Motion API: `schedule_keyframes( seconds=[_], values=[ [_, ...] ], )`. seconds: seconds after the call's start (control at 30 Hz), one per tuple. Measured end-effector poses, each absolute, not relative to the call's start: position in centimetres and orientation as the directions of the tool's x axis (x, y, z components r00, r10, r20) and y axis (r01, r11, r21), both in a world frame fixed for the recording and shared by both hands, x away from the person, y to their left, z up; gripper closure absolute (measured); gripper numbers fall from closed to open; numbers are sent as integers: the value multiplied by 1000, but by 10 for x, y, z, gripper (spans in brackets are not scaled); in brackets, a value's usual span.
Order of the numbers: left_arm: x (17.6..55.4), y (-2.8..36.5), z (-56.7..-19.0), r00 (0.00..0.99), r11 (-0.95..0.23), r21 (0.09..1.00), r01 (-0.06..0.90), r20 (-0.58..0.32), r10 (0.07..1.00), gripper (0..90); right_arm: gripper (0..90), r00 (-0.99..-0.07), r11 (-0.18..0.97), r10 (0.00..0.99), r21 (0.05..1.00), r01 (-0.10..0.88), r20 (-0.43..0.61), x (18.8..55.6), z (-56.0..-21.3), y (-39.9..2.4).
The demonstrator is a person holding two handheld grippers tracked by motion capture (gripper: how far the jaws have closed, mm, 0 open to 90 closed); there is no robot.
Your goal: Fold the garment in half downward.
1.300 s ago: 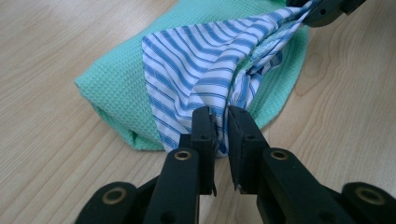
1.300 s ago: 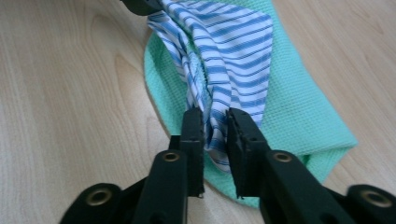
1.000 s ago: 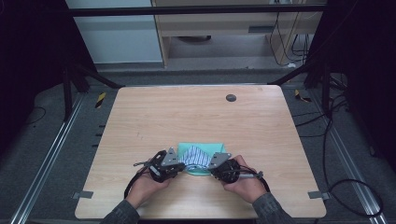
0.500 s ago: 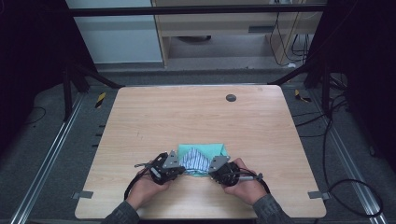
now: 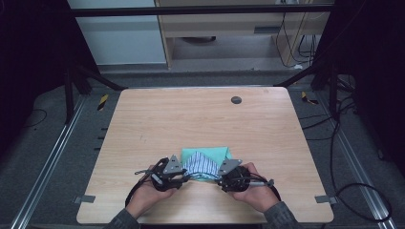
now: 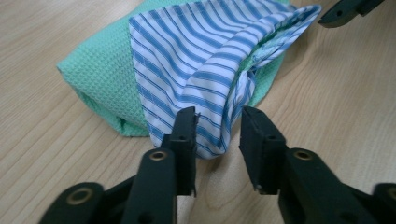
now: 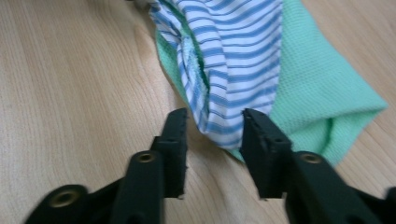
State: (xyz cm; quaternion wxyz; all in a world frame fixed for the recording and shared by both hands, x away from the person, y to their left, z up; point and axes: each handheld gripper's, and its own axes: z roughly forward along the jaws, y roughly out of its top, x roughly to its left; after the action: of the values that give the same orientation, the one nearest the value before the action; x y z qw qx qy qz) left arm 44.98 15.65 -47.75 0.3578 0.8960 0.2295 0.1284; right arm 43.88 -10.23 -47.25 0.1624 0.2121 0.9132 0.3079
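1. A folded green cloth [image 5: 210, 155] lies on the wooden tabletop [image 5: 200, 119] near the person's edge, with a blue-and-white striped cloth [image 5: 200, 164] on top of it, its near edge hanging over the green one toward the hands.
2. The left gripper [image 6: 217, 135] sits at the left near corner of the bundle. Its jaws are spread, and a rolled corner of the striped cloth [image 6: 205, 65] lies in the gap between them, with the left jaw touching or almost touching the fabric and the right jaw clear of it.
3. The right gripper [image 7: 212, 128] sits at the right near corner, jaws likewise spread on either side of a striped fold [image 7: 233, 51], not pinching it.
4. The green cloth [image 6: 98, 79] shows beside and under the stripes in both gripper views [image 7: 322, 88].
5. In the high view the left gripper [image 5: 184, 175] and right gripper [image 5: 218, 177] flank the bundle; the jaw tips there are too small to make out, and the hands cover the gripper bodies.
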Motion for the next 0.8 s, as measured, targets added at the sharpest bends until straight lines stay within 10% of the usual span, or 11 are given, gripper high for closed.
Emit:
schedule_keyframes(
  seconds=[0.37, 0.8],
  values=[
    [455, 167, -458, 785, -552, 727, 409, 28, 619, 123, 216, -769, 635, 618, 680, 366, -163, 438, -464, -133],
    [501, 230, -470, 618, -461, 717, 524, 53, 784, 70, 62, -468, 358, 880, 756, 548, -77, 471, -476, -196]
  ],
)
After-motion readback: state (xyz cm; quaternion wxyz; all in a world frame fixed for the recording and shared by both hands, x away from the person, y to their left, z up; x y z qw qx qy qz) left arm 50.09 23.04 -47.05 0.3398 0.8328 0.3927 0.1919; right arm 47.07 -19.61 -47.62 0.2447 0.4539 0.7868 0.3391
